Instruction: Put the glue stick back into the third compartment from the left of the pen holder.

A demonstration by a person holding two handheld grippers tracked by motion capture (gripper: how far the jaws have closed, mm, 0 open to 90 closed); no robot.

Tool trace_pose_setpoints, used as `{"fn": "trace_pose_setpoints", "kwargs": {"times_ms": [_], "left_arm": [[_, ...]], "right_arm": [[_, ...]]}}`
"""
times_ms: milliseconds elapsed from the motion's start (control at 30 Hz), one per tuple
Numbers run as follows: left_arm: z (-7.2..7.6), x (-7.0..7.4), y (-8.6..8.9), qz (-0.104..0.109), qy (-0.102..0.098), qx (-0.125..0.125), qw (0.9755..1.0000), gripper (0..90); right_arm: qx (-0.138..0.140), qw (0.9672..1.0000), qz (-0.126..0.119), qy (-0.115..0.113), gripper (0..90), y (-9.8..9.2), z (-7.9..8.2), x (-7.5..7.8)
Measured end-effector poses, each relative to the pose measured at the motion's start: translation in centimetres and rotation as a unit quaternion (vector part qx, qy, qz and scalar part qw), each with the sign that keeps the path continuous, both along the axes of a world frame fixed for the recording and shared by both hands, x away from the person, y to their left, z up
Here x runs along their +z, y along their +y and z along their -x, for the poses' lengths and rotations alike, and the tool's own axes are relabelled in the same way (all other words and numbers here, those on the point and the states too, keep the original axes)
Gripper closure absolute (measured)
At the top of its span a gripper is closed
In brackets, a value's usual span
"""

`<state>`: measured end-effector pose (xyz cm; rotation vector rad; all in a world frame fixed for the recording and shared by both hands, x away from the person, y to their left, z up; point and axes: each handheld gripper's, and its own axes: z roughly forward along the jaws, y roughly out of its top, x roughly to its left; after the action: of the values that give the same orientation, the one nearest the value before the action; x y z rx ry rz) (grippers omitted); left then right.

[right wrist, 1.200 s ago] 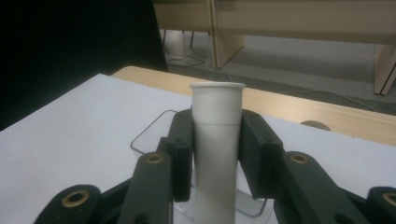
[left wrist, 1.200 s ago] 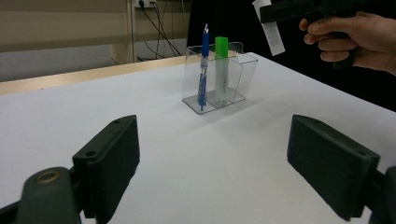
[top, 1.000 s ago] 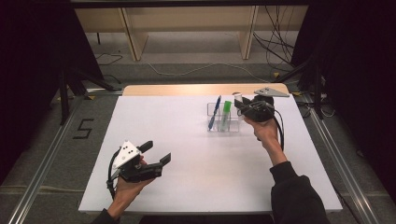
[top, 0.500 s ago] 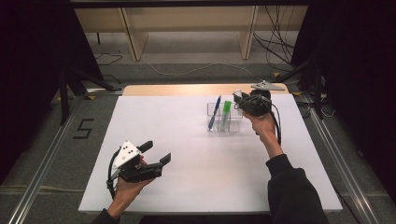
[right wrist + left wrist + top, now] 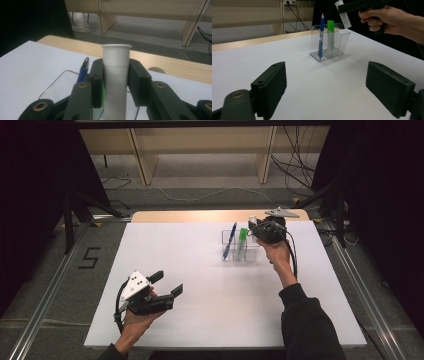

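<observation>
The right gripper's fingers point(image 5: 136, 75) are clamped on a white tube point(image 5: 116, 75), held upright just above the clear organiser point(image 5: 239, 245) at the table's point(image 5: 200, 270) far side. Its empty end compartment lies directly below, beside the green marker point(image 5: 242, 240). The left gripper point(image 5: 167, 285) rests wide open and empty, well apart.

Clear glossy plastic holder point(image 5: 329, 42), matt white tube point(image 5: 116, 80), matt blk tongs point(image 5: 116, 75).

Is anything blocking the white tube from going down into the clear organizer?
Nothing visible. The white tube, clamped in the right gripper, hangs above the clear organizer; the blue pen and green marker stand in other compartments.
</observation>
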<state>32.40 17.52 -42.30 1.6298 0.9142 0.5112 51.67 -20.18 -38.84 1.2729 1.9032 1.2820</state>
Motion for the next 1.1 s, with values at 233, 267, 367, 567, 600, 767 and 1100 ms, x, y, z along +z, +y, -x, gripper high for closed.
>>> {"fn": "trace_pose_setpoints", "kwargs": {"times_ms": [233,267,367,567,600,767,1100], "left_arm": [[0.0,0.0,0.0,0.000,0.000,0.000,1.0000,16.4],[0.0,0.0,0.0,0.000,0.000,0.000,1.0000,16.4],[0.0,0.0,0.0,-0.001,0.000,-0.001,1.0000,16.4],[0.0,0.0,0.0,-0.001,0.000,-0.001,1.0000,16.4],[0.0,0.0,0.0,0.000,0.000,-0.001,1.0000,16.4],[0.0,0.0,0.0,0.000,0.000,-0.001,1.0000,16.4],[0.0,0.1,0.0,0.001,-0.001,0.000,1.0000,16.4]], "right_arm": [[-0.006,1.0000,0.005,0.001,67.7,0.3,-0.3,-0.5],[-0.008,1.0000,0.006,0.002,67.6,0.3,-0.4,-0.6],[-0.009,0.9999,0.008,0.002,67.6,0.3,-0.5,-0.7],[-0.014,0.9999,0.006,0.005,67.6,0.4,-0.6,-1.0],[-0.015,0.9999,0.004,0.007,67.5,0.5,-0.6,-1.1],[-0.016,0.9998,0.007,0.008,67.5,0.5,-0.8,-1.4],[-0.021,0.9994,-0.003,0.027,51.9,0.2,-0.7,-1.4]]}}
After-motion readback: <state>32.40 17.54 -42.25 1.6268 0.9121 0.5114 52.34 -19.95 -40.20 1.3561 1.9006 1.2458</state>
